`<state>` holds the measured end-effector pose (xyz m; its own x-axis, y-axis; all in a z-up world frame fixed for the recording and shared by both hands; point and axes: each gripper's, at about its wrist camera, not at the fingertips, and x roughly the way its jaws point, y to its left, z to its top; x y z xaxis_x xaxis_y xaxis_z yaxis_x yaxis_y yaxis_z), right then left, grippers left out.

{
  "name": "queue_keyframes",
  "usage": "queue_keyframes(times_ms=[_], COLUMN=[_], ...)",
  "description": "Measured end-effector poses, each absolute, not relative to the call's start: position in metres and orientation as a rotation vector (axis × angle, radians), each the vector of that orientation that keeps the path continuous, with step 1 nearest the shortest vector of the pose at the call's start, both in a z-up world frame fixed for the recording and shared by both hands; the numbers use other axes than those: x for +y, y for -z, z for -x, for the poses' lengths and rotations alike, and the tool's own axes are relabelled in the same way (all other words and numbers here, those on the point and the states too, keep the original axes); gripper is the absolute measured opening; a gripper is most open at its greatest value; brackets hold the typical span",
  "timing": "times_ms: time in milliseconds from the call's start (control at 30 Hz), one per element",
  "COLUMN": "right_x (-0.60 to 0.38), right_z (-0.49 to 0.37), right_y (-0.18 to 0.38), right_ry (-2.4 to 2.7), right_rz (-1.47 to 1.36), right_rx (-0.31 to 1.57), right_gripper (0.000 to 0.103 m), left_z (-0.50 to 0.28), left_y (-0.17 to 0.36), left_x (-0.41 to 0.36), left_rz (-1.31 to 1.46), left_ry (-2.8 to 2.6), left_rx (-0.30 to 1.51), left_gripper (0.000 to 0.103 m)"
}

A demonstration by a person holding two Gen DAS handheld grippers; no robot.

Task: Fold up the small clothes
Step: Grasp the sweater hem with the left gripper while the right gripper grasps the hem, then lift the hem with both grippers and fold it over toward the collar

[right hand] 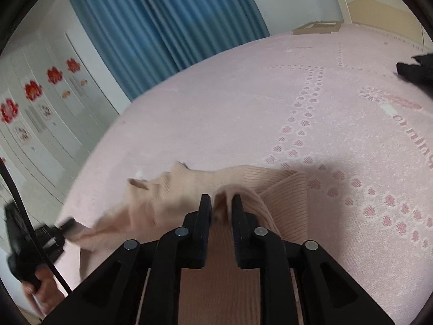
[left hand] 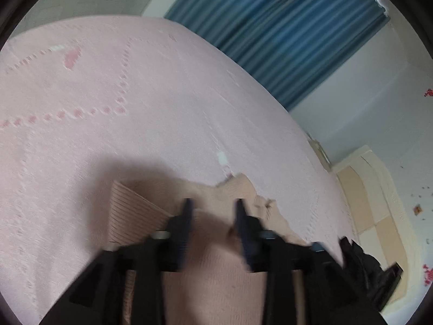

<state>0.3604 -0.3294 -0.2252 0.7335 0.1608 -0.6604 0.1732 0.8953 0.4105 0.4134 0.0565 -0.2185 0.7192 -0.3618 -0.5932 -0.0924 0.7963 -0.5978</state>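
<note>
A peach knit sweater (right hand: 189, 189) lies rumpled on a pink bedspread (right hand: 243, 94), ribbed hem toward four o'clock of the right wrist view. The right gripper (right hand: 220, 203) hangs over it, jaws slightly apart around a raised fold; whether the pads press it I cannot tell. The left gripper (left hand: 213, 205) stands with jaws parted above the knit, nothing between them. Woven pink lettering at three o'clock on the bedspread is partly cut off and unreadable. A black garment (right hand: 416, 69) lies at two o'clock, a blue pleated curtain (right hand: 162, 19) at twelve, red flower stickers (right hand: 32, 90) on the wall at nine.
</note>
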Motion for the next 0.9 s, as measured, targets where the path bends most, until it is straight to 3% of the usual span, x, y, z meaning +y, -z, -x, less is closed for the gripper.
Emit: queue_keyframes(times_ms=[67,167,433,667,900], right_x=[-0.327,-0.319,-0.31,-0.305,-0.309], right_z=[-0.351,-0.334,-0.257,-0.213,-0.215], right_y=[0.223,0.217,0.217,0.24,0.264], right_ry=[-0.001,0.0,-0.022,-0.027,-0.008], right_rz=[-0.456,-0.429,-0.43,-0.455,-0.525], right_rx=[0.76,0.756,0.747,0.856,0.95], right_gripper=[0.031,0.033,0.049,0.049,0.049], left_z=[-0.407,-0.393,-0.313,-0.24,-0.255], left_y=[0.215,0.215,0.23,0.249,0.276], left_x=[0.057,0.057,0.043,0.043,0.055], left_rz=[0.626,0.612,0.519,0.469,0.629], left_ry=[0.165,0.175,0.167,0.16,0.232], left_rx=[0.758,0.77,0.813,0.863,0.974], left_gripper=[0.044,0.044,0.045,0.045,0.045])
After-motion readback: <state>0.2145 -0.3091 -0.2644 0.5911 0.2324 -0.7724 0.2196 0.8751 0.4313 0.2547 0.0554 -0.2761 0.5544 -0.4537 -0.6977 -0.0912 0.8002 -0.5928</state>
